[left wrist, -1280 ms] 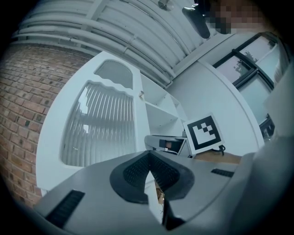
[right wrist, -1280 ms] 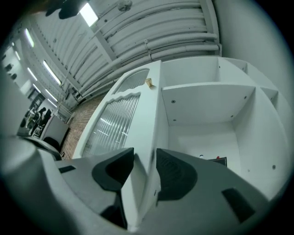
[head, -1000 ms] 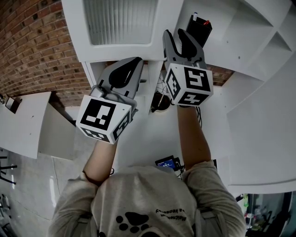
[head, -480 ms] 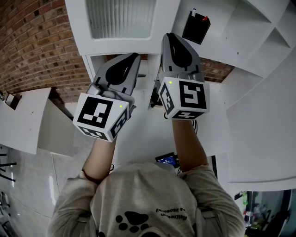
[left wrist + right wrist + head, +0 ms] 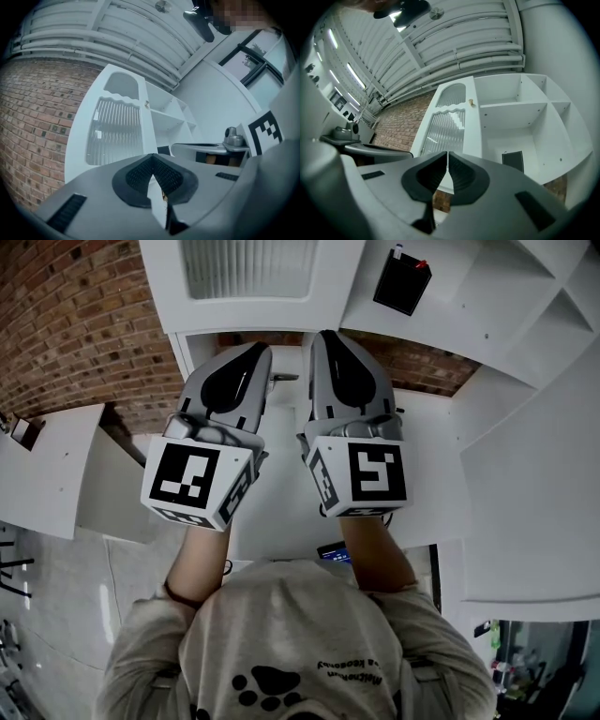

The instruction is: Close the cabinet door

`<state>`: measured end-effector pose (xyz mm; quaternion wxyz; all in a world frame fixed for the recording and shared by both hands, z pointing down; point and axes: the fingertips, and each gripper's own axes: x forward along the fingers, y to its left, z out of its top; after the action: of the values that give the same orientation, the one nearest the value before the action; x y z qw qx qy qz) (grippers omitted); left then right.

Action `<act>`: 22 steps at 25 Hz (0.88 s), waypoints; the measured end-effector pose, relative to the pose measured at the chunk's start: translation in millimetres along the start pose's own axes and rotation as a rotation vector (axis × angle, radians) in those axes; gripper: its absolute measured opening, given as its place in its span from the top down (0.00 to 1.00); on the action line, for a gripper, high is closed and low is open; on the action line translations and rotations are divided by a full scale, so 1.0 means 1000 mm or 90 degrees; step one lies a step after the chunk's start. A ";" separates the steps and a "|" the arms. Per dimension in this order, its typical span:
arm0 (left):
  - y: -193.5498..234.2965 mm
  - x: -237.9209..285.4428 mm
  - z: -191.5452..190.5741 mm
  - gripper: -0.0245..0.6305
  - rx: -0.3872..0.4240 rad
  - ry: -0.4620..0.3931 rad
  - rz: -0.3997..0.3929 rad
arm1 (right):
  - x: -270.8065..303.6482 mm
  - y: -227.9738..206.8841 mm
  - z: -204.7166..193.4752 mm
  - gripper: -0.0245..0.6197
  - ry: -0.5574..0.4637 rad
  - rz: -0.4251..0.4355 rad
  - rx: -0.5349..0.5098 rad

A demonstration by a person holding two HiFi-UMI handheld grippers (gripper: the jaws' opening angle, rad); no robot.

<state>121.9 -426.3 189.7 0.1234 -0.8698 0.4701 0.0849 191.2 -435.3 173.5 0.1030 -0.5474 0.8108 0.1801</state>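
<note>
The head view looks steeply down from above the person, close over the left gripper (image 5: 255,352) and right gripper (image 5: 323,338), onto the door (image 5: 248,268) and shelves (image 5: 487,296). Each gripper view sits low behind its own jaws and faces forward and upward. The left looks past touching jaws at the door and brick wall (image 5: 33,117). The right looks past closing jaws, nothing between them, into the shelves. All three views share the door, shelves and brick wall.
</note>
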 end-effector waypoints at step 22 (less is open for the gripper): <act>-0.013 -0.068 -0.075 0.95 -0.027 0.091 0.047 | -0.068 0.069 -0.076 0.93 0.099 0.036 0.052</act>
<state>98.1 -386.7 280.8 0.0679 -0.8582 0.5074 0.0367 155.5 -385.3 280.2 0.0568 -0.5319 0.8382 0.1066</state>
